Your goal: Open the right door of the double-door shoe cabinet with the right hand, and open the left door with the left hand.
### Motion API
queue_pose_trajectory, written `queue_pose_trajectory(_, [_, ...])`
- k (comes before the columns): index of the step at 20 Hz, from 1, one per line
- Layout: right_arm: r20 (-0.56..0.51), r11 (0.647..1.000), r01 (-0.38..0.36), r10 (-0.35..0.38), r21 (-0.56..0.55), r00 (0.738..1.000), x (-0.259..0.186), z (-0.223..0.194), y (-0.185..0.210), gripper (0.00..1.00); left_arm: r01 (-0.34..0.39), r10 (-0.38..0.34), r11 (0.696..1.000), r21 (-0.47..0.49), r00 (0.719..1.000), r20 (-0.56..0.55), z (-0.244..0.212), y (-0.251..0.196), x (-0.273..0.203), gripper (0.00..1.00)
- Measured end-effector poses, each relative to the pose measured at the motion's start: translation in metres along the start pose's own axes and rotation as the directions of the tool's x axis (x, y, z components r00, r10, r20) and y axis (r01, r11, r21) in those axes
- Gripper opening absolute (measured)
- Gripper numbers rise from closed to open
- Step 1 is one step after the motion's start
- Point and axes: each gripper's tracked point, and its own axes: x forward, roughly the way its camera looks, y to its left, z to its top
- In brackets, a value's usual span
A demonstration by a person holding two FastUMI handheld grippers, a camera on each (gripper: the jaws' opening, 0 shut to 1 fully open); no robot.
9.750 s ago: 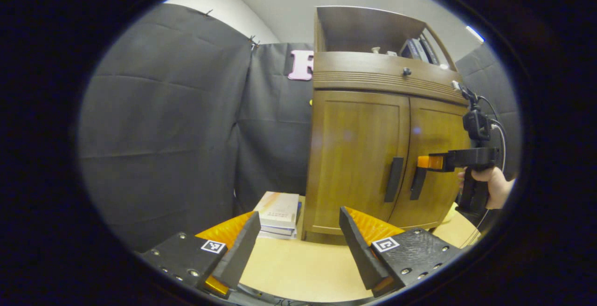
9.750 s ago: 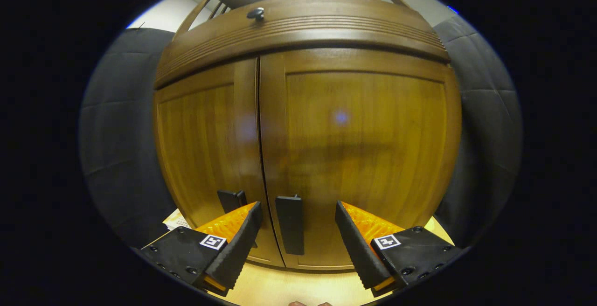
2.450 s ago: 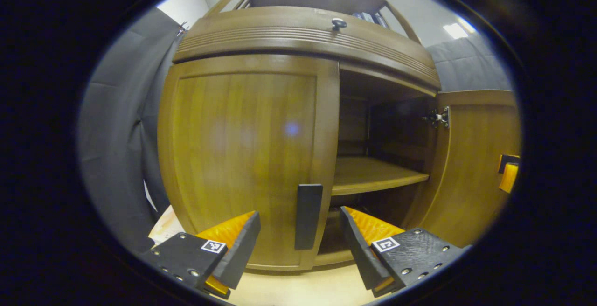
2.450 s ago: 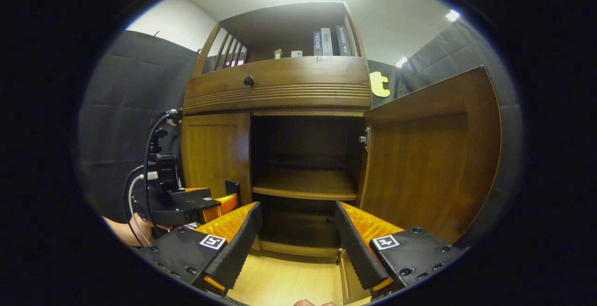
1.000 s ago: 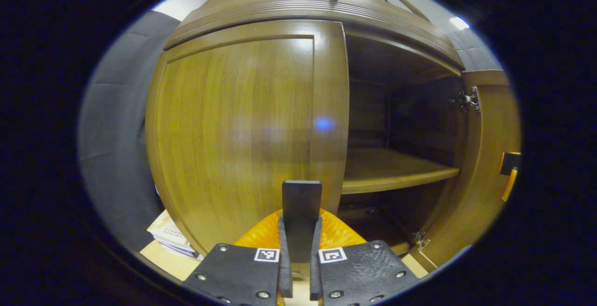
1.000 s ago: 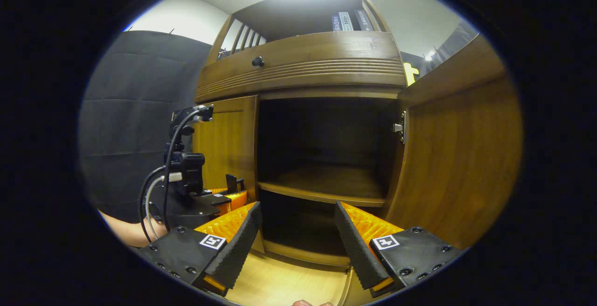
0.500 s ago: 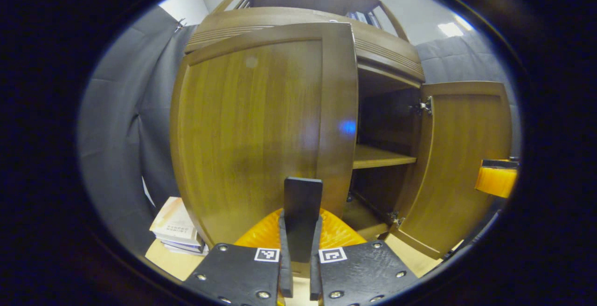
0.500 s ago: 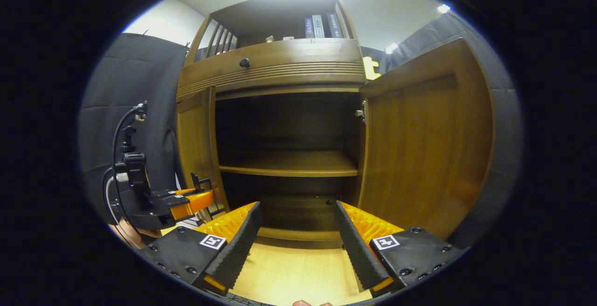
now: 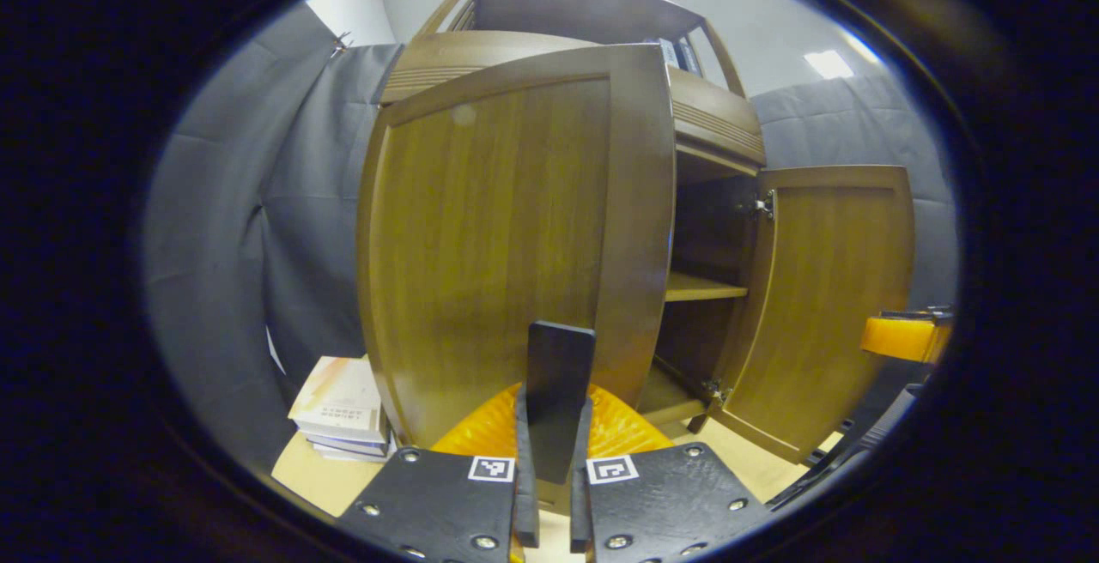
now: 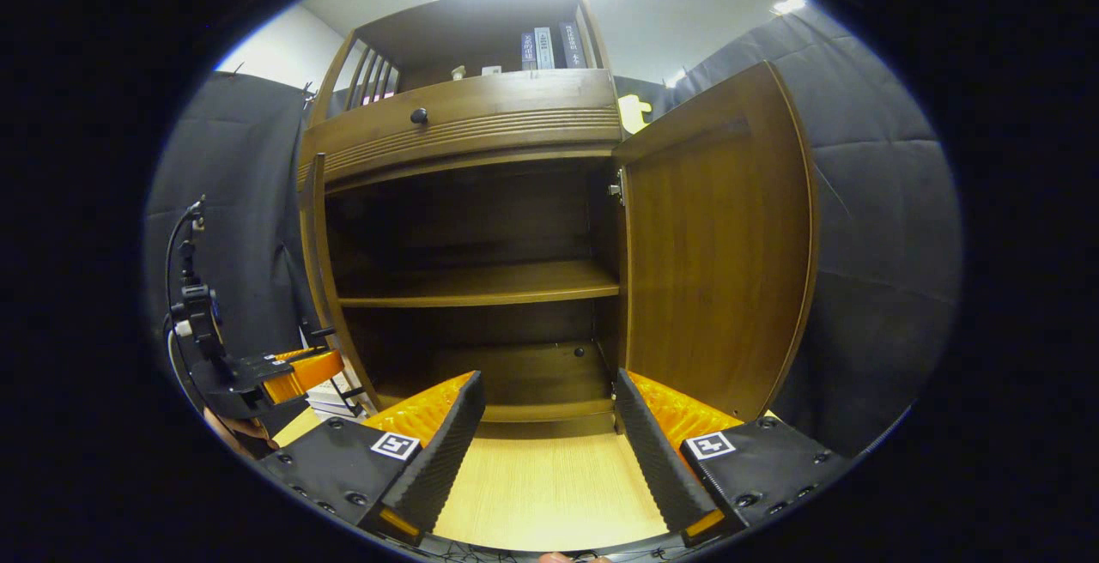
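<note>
The wooden shoe cabinet (image 10: 481,130) stands on a light table. In the left gripper view, my left gripper (image 9: 552,413) is shut on the black handle (image 9: 560,366) of the left door (image 9: 498,228), which is swung well out from the cabinet. The right door (image 9: 824,288) hangs wide open. In the right gripper view the left door (image 10: 313,245) appears edge-on, with the left gripper (image 10: 300,370) at it. My right gripper (image 10: 545,426) is open with nothing between its fingers, in front of the open cabinet and apart from the right door (image 10: 713,245).
Inside, a wooden shelf (image 10: 481,284) divides the dark interior. A stack of books (image 9: 339,408) lies on the table (image 10: 541,486) left of the cabinet, beside the swinging left door. Upright books (image 10: 549,48) stand on the top shelf. Black cloth walls close in both sides.
The left door has swung further outward with my left gripper shut on its handle. The right gripper has drawn back a little, staying open; the right door stands wide.
</note>
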Motion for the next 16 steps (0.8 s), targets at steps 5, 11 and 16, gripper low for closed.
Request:
queue_pose_trajectory(5, [0.006, 1.000, -0.003, 0.004, -0.016, 1.000, -0.008, -0.002, 0.010, 0.94, -0.014, 0.014, 1.000, -0.015, 1.000, 0.004, 0.003, 0.011, -0.013, 0.16])
queue_pose_trajectory(11, [-0.002, 1.000, -0.018, 0.018, -0.023, 1.000, -0.012, -0.005, 0.025, 0.94, -0.037, 0.038, 0.999, -0.016, 0.999, 0.014, 0.006, 0.027, -0.026, 0.16])
queue_pose_trajectory(16, [0.002, 0.998, -0.043, 0.043, -0.039, 0.999, -0.010, -0.002, 0.039, 0.94, -0.066, 0.066, 0.998, -0.004, 0.997, 0.027, 0.005, 0.048, -0.036, 0.17])
